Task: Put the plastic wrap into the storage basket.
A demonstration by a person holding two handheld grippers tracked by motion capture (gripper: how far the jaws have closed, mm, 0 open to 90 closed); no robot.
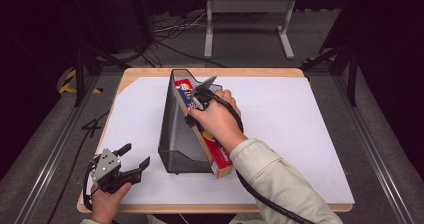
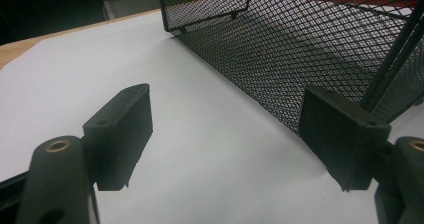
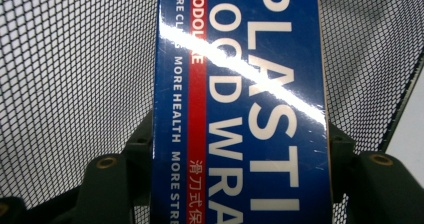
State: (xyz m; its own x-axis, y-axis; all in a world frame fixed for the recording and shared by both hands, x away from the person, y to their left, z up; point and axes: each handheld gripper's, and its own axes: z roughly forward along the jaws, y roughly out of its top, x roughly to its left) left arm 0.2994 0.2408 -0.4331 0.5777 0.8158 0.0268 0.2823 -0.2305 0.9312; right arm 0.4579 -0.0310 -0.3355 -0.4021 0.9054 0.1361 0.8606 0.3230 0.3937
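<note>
At the centre of the high view, the right gripper (image 1: 196, 100) is mostly hidden under the person's hand. Its jaws are clamped on the long sides of a plastic wrap box (image 3: 240, 104), lying slanted in the black mesh holder (image 1: 176, 134). Readable print: "FOOD WRAP", "MORE HEALTH" (other words cut off). At lower left, the left gripper (image 1: 136, 156) stands apart, holding nothing.
</note>
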